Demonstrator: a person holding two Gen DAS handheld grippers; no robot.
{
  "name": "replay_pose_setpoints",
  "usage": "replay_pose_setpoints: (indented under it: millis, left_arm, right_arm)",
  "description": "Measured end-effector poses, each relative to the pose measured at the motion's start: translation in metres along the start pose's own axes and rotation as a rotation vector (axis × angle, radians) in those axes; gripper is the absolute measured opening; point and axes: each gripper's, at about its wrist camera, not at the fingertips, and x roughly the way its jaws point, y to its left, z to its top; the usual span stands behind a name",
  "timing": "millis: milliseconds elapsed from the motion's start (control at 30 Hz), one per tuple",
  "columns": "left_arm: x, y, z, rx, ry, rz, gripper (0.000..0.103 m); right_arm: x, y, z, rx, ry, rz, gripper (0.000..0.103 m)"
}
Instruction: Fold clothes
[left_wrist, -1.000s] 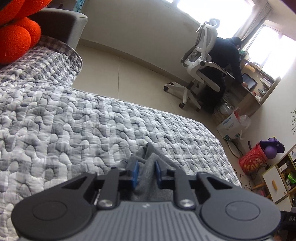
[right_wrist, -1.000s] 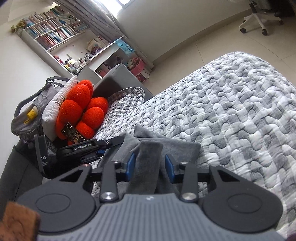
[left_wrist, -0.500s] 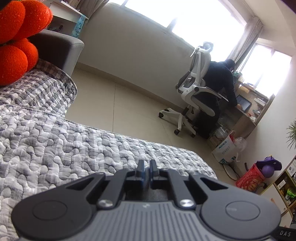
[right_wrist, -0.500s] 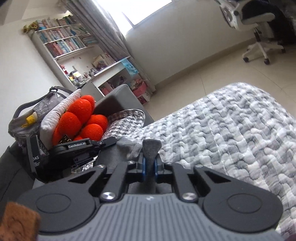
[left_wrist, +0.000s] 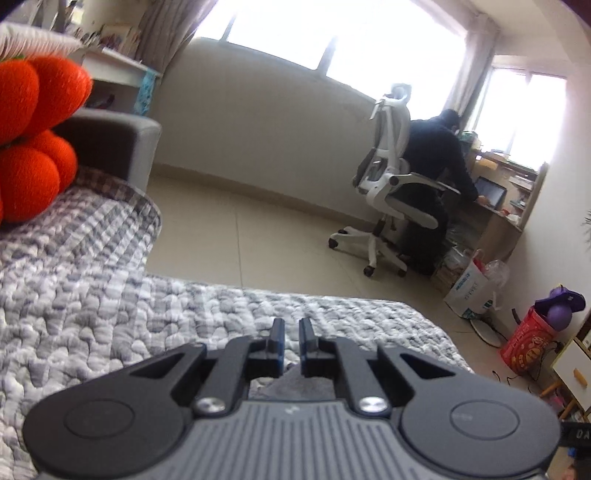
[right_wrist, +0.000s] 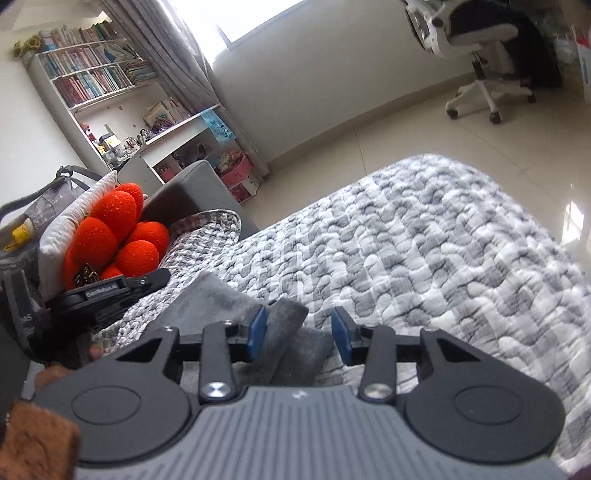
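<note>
A grey garment (right_wrist: 221, 302) lies crumpled on the grey-and-white quilt (right_wrist: 406, 258) near its front left. My right gripper (right_wrist: 299, 328) is low over it and its jaws are opening. A folded edge of the garment lies loose between them, against the left pad (right_wrist: 256, 328). My left gripper (left_wrist: 291, 341) is shut, with a sliver of the grey garment (left_wrist: 295, 386) showing at the base of its fingers. In the right wrist view the left gripper (right_wrist: 159, 277) sits at the garment's left edge, which rises toward it.
An orange ball cushion (right_wrist: 110, 236) and a grey bag (right_wrist: 22, 221) rest against the dark sofa arm (left_wrist: 110, 147) on the left. Across the tiled floor, a person (left_wrist: 439, 155) sits in a white office chair (left_wrist: 391, 177) at a desk. Bags (left_wrist: 476, 288) stand on the floor.
The right jaws pinched the grey fold, then opened, and the fold now lies loose between them. The left jaws closed on the garment and the gripper rose and tilted up.
</note>
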Motion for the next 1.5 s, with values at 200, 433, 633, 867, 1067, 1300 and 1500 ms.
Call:
replay_pose_setpoints:
  millis: [200,433,633,867,1067,1300,1500]
  left_arm:
    - [0.004,-0.029,-0.014,0.19,0.044,-0.103,0.006]
    - [0.036,-0.038,-0.043,0.337,0.163,-0.107,0.006]
    - [0.05,-0.021,-0.041,0.261,0.153,-0.096,0.003]
    - [0.045,-0.02,-0.038,0.226,0.134,-0.057,0.003]
    - [0.035,-0.034,-0.037,0.267,0.122,-0.042,0.003]
    - [0.043,-0.04,-0.048,0.277,0.123,-0.004,0.003]
    - [0.045,-0.037,-0.047,0.257,0.138,-0.003,0.003]
  right_arm:
    - [0.002,0.047,-0.008,-0.292,-0.101,-0.02,0.043]
    - [0.042,0.068,-0.036,-0.541,0.032,-0.004,0.031]
    - [0.058,0.043,-0.025,-0.455,0.027,-0.067,0.034]
    - [0.052,0.033,-0.017,-0.333,0.033,-0.034,0.041]
    - [0.021,0.02,-0.007,-0.18,0.005,-0.026,0.041]
    - [0.024,0.003,-0.003,0.016,0.089,0.01,0.012]
    - [0.031,0.006,-0.011,-0.033,0.123,-0.066,0.007]
